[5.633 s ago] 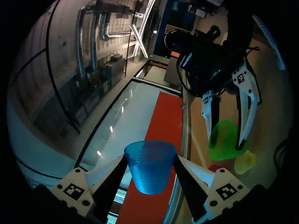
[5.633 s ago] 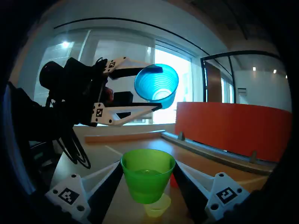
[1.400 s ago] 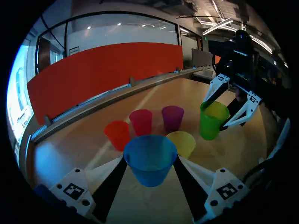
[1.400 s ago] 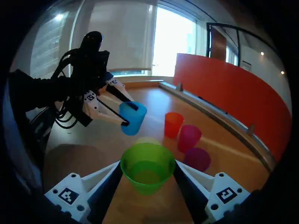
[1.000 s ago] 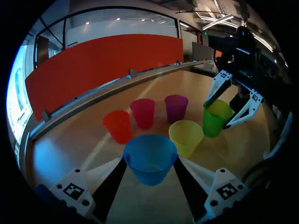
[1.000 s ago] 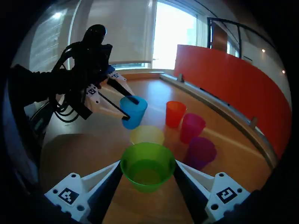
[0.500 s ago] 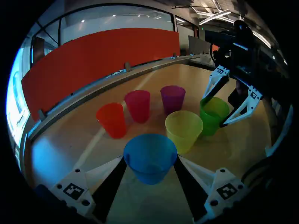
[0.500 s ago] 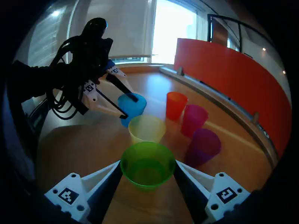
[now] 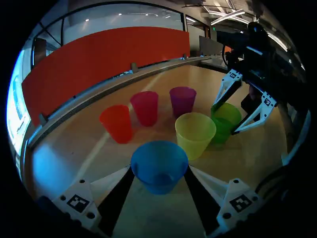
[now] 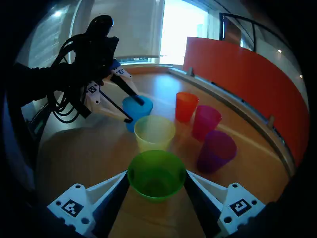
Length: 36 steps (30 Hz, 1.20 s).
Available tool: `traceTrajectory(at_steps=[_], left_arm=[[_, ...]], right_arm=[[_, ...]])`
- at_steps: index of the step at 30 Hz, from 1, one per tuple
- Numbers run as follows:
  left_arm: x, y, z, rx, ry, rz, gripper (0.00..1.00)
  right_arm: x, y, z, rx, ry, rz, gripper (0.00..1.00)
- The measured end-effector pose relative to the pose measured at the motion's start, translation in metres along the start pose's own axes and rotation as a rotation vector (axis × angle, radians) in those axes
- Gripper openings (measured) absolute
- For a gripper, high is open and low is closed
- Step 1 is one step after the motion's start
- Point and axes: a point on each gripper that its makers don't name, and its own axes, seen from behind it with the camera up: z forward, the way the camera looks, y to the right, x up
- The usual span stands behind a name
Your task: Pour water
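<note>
Blue cup [image 9: 159, 162] upright, pinched between the left gripper's [image 9: 159, 171] fingers, both pressing its sides. Green cup [image 10: 156, 172] clamped upright the same way in the right gripper's [image 10: 156, 178] fingers. Just ahead of both pairs of fingers stands the yellow cup [image 9: 195, 133]. Beyond it, the orange cup [image 9: 117, 123], pink cup [image 9: 145, 108] and purple cup [image 9: 182, 101] line the wooden tabletop [image 9: 99, 158]. Whether the held cups touch down, can't tell.

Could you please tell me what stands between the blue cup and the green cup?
The yellow cup stands between the blue cup and the green cup, as the right gripper view shows.
</note>
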Motion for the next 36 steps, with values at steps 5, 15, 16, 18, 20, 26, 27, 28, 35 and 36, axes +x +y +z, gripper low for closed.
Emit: traceTrajectory(at_steps=[5,15,16,18,20,26,27,28,35,36], left_arm=[[-0.007,-0.001,0.002,0.0,-0.014,-0.001,0.87],[-0.013,-0.002,0.003,0.003,-0.032,0.002,0.87],[-0.013,-0.003,0.003,0.004,-0.033,0.002,0.87],[-0.014,-0.003,0.003,0.006,-0.036,0.004,0.88],[-0.014,-0.004,0.002,0.008,-0.039,0.005,0.88],[-0.018,-0.007,-0.003,0.02,-0.056,0.0,0.89],[-0.018,-0.007,-0.004,0.023,-0.058,-0.001,0.89],[-0.019,-0.008,-0.006,0.026,-0.058,-0.001,0.89],[-0.023,-0.01,-0.022,0.055,-0.056,-0.009,0.89],[-0.024,-0.01,-0.025,0.061,-0.055,-0.011,0.89]], right_arm=[[-0.001,0.0,0.001,-0.003,0.006,0.009,0.93],[-0.009,0.004,0.001,-0.018,-0.011,0.02,1.0],[-0.01,0.004,0.001,-0.019,-0.012,0.018,1.0],[-0.011,0.003,0.002,-0.022,-0.015,0.014,1.0],[-0.012,0.003,0.002,-0.023,-0.017,0.012,1.0],[-0.014,0.002,-0.004,-0.027,-0.016,0.016,1.0],[-0.014,0.002,-0.005,-0.03,-0.017,0.016,1.0],[-0.015,0.002,-0.007,-0.033,-0.018,0.016,1.0],[-0.021,0.0,-0.02,-0.052,-0.014,0.025,1.0],[-0.022,0.0,-0.022,-0.055,-0.012,0.028,1.0]])
